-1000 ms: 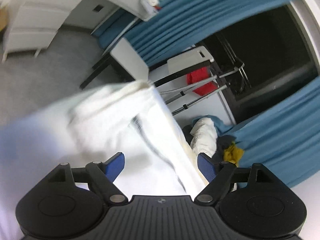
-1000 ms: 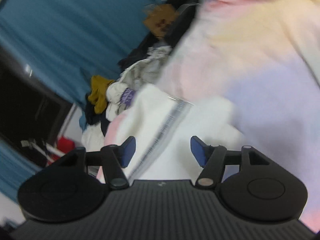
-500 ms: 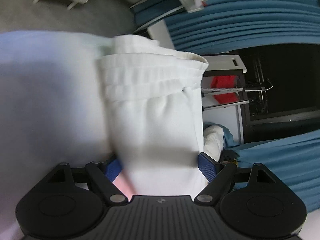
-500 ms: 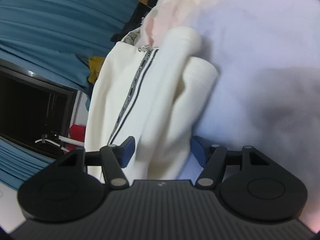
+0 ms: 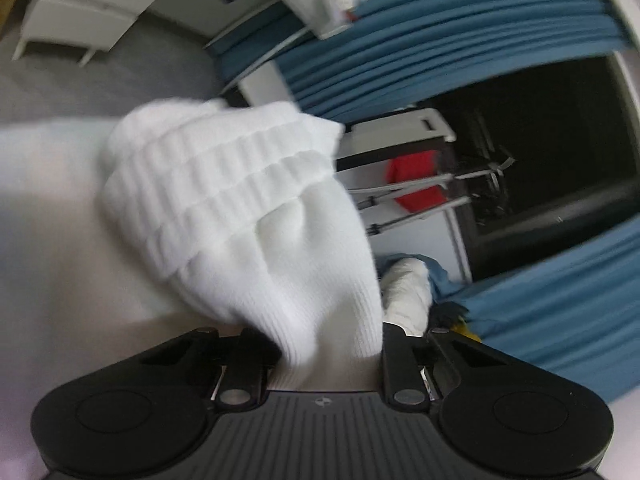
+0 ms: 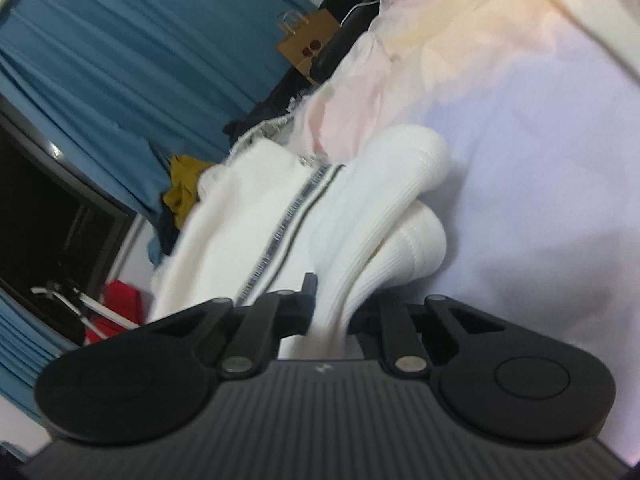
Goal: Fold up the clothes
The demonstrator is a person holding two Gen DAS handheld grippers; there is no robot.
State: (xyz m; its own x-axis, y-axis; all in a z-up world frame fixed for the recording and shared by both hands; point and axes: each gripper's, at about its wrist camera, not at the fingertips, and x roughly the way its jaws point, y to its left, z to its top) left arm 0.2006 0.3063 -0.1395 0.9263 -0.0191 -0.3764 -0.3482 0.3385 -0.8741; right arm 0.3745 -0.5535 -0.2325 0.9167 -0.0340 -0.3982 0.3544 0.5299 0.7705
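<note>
Right wrist | white ribbed garment point(image 6: 372, 220), grey-striped zipper | right gripper point(image 6: 332, 312) clamped

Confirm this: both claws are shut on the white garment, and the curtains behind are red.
Not quite. Both the left claw and the right claw are shut on the white garment, but the curtains are blue, as the right wrist view shows.

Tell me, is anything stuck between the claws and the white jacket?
Nothing visible is. The left claw is shut on the white jacket, and the right claw pinches its ribbed edge beside the zipper.
</note>
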